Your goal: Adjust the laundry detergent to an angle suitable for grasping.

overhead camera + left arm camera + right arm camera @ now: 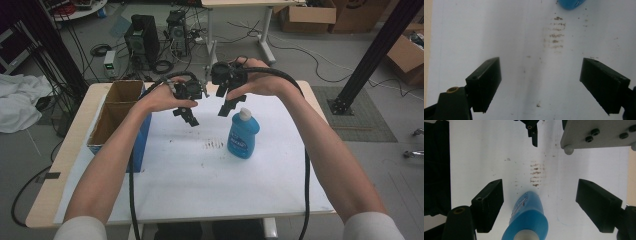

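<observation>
Two claws: I had both raised above the desk (280,195), well toward its far half.
Forearms: mine came in from the near edge of the high view, light sleeves at the elbows, a black cable trailing from each claw.
Desk top: I saw a white sheet over it, with a patch of brown smudges (215,144) near the middle.
Bottle: the blue bottle (243,134) with a white cap stood upright on the white sheet, just right of the smudges and touching neither claw.
Right claw: my right claw (226,107) hung above and just beyond the bottle, jaws spread wide with nothing pressed between them; in the right gripper view the bottle (529,220) sat below the gap, clear of both jaws.
Left claw: my left claw (189,116) hovered left of the right one, jaws wide apart and empty; in the left gripper view I saw bare sheet and the smudges (555,32) between them.
Box: an open cardboard box (112,117) with a blue side sat at the desk's left edge.
Beyond: the floor held computer towers (142,37), cables and more cardboard boxes (307,15).
</observation>
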`<state>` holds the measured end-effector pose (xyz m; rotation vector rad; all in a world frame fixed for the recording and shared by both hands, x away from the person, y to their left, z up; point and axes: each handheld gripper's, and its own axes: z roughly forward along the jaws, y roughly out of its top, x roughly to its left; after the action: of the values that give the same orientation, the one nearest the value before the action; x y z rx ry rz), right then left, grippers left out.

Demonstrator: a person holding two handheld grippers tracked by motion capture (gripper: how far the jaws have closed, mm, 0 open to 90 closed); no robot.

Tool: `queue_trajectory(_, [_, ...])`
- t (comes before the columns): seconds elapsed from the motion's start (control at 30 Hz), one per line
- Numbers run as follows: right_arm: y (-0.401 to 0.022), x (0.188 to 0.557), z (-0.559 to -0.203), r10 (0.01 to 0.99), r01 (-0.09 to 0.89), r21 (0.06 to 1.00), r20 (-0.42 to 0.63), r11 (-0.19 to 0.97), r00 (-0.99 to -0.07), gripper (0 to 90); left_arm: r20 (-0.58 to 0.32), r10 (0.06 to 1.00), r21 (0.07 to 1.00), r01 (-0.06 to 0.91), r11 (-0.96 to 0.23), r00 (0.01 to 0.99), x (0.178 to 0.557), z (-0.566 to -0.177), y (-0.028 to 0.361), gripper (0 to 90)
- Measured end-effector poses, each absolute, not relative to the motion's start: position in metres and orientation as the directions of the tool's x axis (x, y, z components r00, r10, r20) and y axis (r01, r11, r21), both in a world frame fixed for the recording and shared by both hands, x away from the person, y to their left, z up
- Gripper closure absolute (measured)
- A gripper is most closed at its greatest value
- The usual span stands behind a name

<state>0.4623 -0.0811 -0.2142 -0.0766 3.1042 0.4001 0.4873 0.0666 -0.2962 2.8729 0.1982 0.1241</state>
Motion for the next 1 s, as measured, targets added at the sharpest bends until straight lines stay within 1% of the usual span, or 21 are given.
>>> queue_trajectory(0.4, [-0.0832, 0.4604, -0.2129, -0.039, -0.043, 0.248, -0.022, 0.968, -0.999, 22.1, 0.07, 0.162, 0.27, 0.138, -0.953, 0.984, 0.4838, -0.2949, 0.0683, 18.2])
queue_trajectory(0.43, [-0.0836, 0.4605, -0.213, -0.044, -0.049, 0.248, -0.026, 0.968, -0.999, 22.0, 0.079, 0.15, 0.262, 0.125, -0.957, 0.985, 0.4842, -0.2943, 0.0683, 18.2])
queue_trajectory(1.0, [-0.0831, 0.4554, -0.2111, -0.034, -0.038, 0.241, -0.022, 0.97, -0.999, 21.6, 0.084, 0.149, 0.262, 0.122, -0.957, 0.985, 0.4773, -0.2895, 0.0714, 18.2])
